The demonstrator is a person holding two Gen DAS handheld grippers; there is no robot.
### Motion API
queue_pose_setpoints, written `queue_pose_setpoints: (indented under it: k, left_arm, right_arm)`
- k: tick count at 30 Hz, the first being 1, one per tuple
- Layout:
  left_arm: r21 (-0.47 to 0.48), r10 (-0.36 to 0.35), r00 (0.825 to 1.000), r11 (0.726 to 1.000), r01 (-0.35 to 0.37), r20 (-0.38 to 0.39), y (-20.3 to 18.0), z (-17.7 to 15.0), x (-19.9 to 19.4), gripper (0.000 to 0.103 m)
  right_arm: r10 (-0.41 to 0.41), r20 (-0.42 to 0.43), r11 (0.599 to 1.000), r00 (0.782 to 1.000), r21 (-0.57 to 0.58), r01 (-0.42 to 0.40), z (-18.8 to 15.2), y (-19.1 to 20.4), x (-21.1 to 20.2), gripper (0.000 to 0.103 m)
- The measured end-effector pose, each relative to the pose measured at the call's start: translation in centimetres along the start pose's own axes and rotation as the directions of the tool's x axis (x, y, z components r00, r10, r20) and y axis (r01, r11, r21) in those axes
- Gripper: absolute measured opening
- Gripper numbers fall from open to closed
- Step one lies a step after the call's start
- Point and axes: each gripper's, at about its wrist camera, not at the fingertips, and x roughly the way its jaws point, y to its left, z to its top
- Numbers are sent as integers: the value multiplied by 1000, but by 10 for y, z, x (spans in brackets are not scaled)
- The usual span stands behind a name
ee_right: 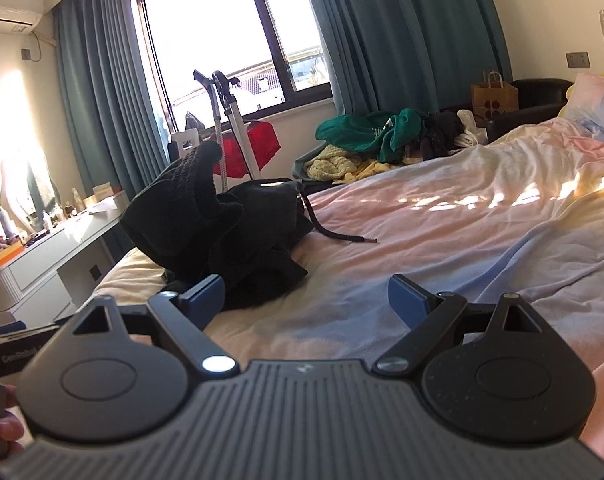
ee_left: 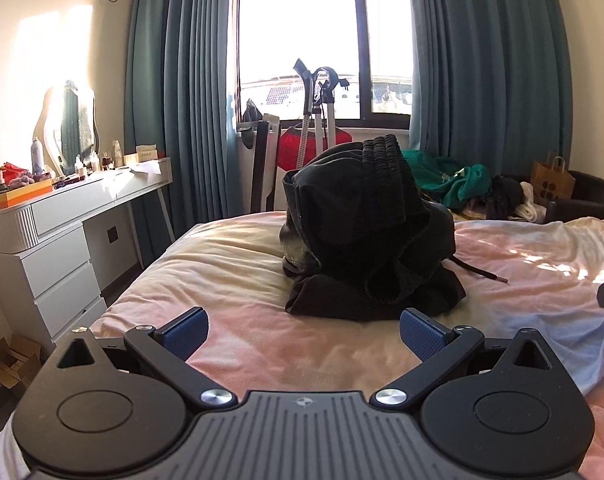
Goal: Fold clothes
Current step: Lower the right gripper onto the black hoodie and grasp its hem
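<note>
A crumpled black garment [ee_left: 365, 232] with a ribbed band on top and a loose drawstring [ee_left: 481, 270] lies heaped on the pink bedsheet [ee_left: 242, 280]. My left gripper [ee_left: 303, 330] hovers just short of the heap, open, with nothing between its blue pads. In the right wrist view the same black garment [ee_right: 226, 232] sits ahead and to the left. My right gripper [ee_right: 305, 298] is open and empty over the sheet [ee_right: 441, 232], and its left finger [ee_right: 206, 300] stands just in front of the heap's near edge.
A white dresser [ee_left: 62, 240] with bottles and a mirror stands left of the bed. Behind the bed are a garment steamer [ee_left: 317, 120], a red cloth, a pile of green and yellow clothes [ee_right: 365, 136], a paper bag [ee_right: 493, 98] and a dark chair.
</note>
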Motion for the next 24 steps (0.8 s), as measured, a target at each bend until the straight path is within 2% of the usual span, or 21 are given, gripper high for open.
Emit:
queue_pose_setpoints:
  k: [4,5,7,8,12,15,18,21,22,24]
  left_arm:
    - [-62,-1,1000,998,2,16,15,6,-1,103]
    - [-76,-8,1000,997,9,20,19,7,-1,103]
    - [-97,-18,999,995,22,35,28,10,-1,103]
    - [-105,-15,999,994,20,46,33,11,-1,103]
    - [-152,0,999,988,6,43,58,13,6,103]
    - [-222,8,1000,975,-4,18,81,9,16,103]
    - [-277,13,1000,961,-10,11,103,2,20,103]
    - [-295,27,1000,955,-22,14,117,-3,21,103]
    - [-304,26,1000,952,-23,7,121,-4,23,103]
    - [-337,8,1000,941,-9,-5,129,-6,28,103]
  right_arm:
    - [31,-75,995,997,97,-24,-9,-6,25,90]
    - [39,-110,993,993,113,-27,-12,-4,36,87]
    - [42,-174,994,984,102,-25,-17,6,57,72]
    - [45,-191,995,980,94,-28,-17,12,69,72]
    - [113,-194,986,974,146,-85,-18,39,113,72]
    - [127,-186,981,974,168,-96,-22,62,155,72]
    - [114,-182,974,977,214,-74,-26,79,197,70]
    - [40,-179,973,983,231,3,-29,88,225,55]
    - [18,-178,967,984,254,28,-30,87,232,46]
    - [-11,-165,948,986,313,63,-32,82,244,45]
